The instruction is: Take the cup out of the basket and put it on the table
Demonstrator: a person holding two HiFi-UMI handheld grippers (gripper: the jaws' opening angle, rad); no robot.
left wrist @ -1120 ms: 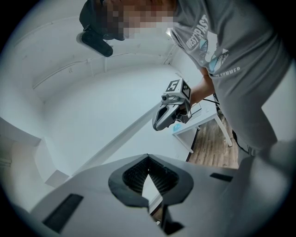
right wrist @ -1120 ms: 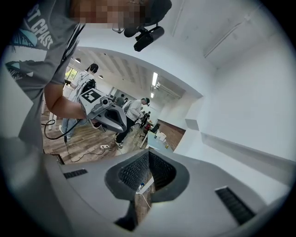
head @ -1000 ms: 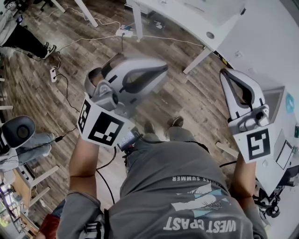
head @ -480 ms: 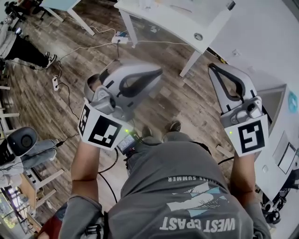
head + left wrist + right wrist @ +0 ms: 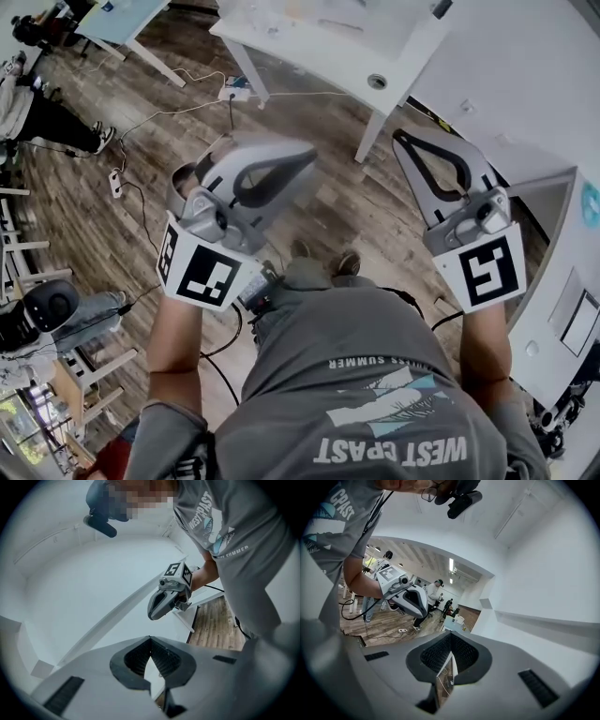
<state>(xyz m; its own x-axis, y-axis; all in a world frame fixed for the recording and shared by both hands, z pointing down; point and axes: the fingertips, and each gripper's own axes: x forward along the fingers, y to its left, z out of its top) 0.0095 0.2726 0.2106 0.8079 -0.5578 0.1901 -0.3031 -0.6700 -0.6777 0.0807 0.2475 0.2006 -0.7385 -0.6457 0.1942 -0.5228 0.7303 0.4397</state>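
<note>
Left gripper (image 5: 309,152) and right gripper (image 5: 401,139) fingers pressed together, empty, near white surface (image 5: 309,47); cup unseen, could bump surface.

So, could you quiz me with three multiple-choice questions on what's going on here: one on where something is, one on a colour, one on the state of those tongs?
1. What lies below the left tongs? A wood floor; B carpet; C a sink.
2. The person's shirt is: A red; B grey; C yellow.
3. The right tongs are: A wide open; B shut on a spoon; C shut, empty.

Answers: A, planks show beneath them. B, grey cloth fills the lower head view. C, the jaws meet with nothing between them.
</note>
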